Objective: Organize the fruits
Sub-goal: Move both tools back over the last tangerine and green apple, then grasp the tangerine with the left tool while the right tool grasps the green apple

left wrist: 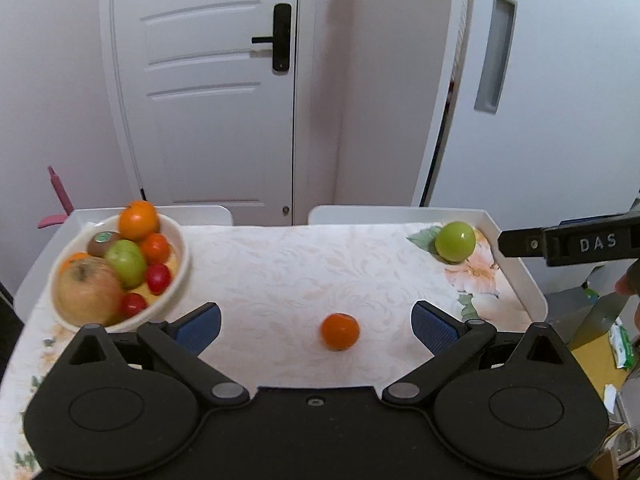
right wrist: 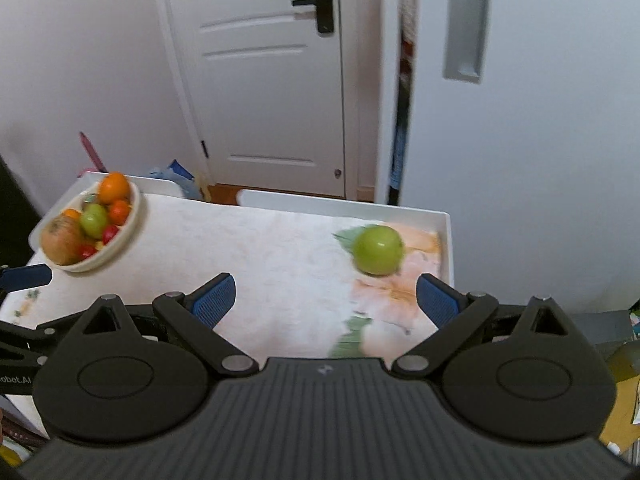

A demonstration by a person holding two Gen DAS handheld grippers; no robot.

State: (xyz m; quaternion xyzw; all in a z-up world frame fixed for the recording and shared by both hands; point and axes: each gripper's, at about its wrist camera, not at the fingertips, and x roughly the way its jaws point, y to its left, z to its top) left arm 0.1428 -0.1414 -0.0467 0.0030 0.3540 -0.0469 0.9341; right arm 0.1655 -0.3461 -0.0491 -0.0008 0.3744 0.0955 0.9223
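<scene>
A cream bowl (left wrist: 176, 280) holding several fruits stands at the table's far left; it also shows in the right wrist view (right wrist: 128, 236). A small orange fruit (left wrist: 340, 331) lies on the cloth between the fingers of my open, empty left gripper (left wrist: 316, 326). A green apple (left wrist: 455, 241) sits at the far right corner; it also shows in the right wrist view (right wrist: 378, 250). My right gripper (right wrist: 326, 298) is open and empty, hovering short of the apple. The right gripper's body also shows at the left wrist view's right edge (left wrist: 568, 242).
The white tray table (left wrist: 520, 276) has a raised rim and a floral cloth (left wrist: 304, 264). A white door (left wrist: 208, 92) and a cabinet (left wrist: 540, 80) stand behind it. Cardboard and clutter (left wrist: 600, 356) lie on the floor to the right.
</scene>
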